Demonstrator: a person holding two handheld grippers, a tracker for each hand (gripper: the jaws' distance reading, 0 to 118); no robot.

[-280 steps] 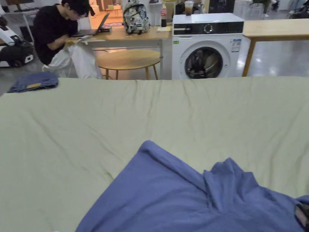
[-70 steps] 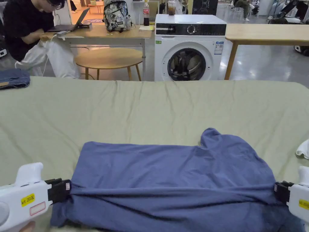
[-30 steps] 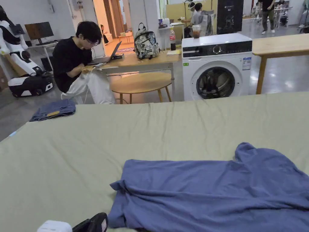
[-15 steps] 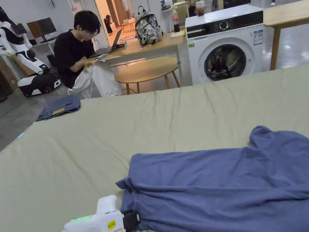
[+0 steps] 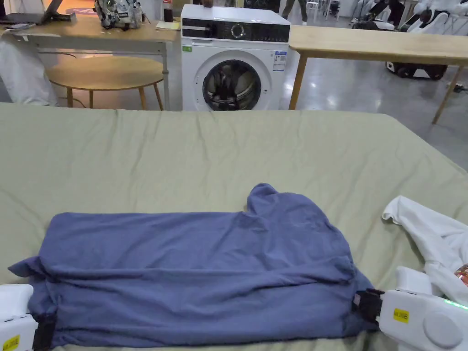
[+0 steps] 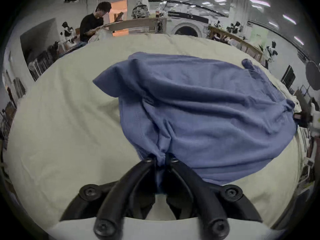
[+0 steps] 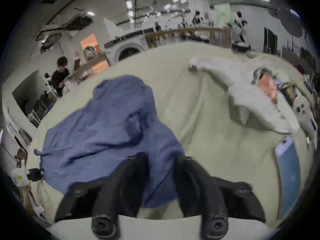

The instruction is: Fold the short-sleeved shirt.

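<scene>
The blue short-sleeved shirt [image 5: 196, 269] lies lengthwise on the pale green sheet [image 5: 228, 151], doubled over along its near side, with one sleeve [image 5: 269, 196] sticking up at the far edge. My left gripper [image 5: 43, 331] is at the shirt's left end; in the left gripper view its jaws [image 6: 161, 159] are shut on a bunched pinch of the blue cloth [image 6: 199, 113]. My right gripper [image 5: 363, 305] is at the shirt's right end. In the blurred right gripper view its jaws [image 7: 161, 160] stand apart, with the shirt's edge [image 7: 112, 131] lying between them.
A white garment [image 5: 434, 237] lies on the sheet to the right of the shirt. Beyond the bed stand a washing machine [image 5: 235, 59], a round wooden table [image 5: 105, 73] and long wooden tables [image 5: 379, 45]. A person [image 6: 93, 25] sits at the far left desk.
The head camera has swung right, so the right gripper and the white garment come into view. The shirt lies much as before, and the left gripper stays at its left end.
</scene>
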